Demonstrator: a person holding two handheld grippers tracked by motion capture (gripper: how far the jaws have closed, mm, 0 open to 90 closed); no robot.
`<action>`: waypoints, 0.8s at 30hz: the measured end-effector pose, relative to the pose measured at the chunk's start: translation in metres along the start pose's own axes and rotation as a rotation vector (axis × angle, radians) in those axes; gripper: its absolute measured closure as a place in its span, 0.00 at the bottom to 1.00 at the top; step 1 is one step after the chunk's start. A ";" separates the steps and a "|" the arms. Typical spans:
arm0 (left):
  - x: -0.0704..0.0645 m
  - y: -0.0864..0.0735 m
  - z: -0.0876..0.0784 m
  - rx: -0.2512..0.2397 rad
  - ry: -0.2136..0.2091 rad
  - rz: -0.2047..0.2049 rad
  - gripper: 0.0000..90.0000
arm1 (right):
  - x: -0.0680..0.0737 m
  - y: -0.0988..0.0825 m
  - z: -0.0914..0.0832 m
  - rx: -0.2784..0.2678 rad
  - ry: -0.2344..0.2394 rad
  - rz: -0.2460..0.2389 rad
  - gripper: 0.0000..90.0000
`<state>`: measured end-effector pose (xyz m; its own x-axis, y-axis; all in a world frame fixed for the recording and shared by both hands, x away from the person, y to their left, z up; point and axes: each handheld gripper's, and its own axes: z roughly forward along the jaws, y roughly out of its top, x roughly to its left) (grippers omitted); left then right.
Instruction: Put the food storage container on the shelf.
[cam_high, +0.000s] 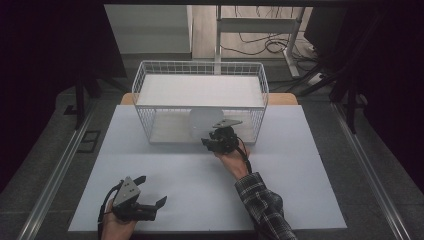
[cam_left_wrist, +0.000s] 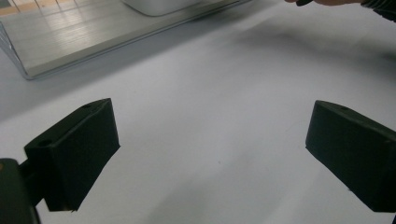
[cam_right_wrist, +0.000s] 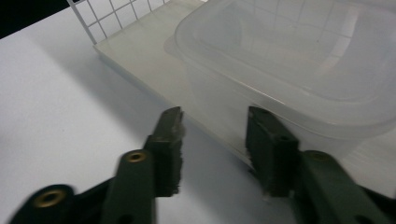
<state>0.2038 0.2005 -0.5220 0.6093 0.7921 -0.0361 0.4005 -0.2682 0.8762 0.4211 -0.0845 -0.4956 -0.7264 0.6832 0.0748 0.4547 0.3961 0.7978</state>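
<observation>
A white table (cam_high: 165, 200) carries a white wire rack (cam_high: 200, 100) at its far side. The right gripper (cam_high: 216, 140) reaches forward to the rack's lower shelf, jaws parted and empty, just before a translucent plastic container (cam_right_wrist: 299, 65) resting there. The left gripper (cam_high: 150, 202) rests near the table's front edge, jaws wide, empty.

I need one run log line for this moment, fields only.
right tool: open, at plastic container on lower shelf of wire rack | left tool: open, nothing between, over table
</observation>
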 end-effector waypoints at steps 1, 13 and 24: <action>0.000 0.000 0.000 0.001 -0.001 0.000 0.02 | 0.001 0.000 -0.001 -0.001 0.003 0.004 0.56; -0.001 0.000 0.001 0.012 0.002 -0.006 0.04 | 0.009 -0.003 -0.022 -0.006 0.056 -0.015 0.34; 0.000 -0.001 0.004 0.034 -0.025 -0.007 0.03 | 0.018 -0.009 -0.040 -0.019 0.058 -0.058 0.22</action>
<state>0.2060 0.1980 -0.5250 0.6232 0.7801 -0.0548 0.4277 -0.2813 0.8590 0.3831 -0.0999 -0.4779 -0.7802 0.6224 0.0626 0.4018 0.4219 0.8127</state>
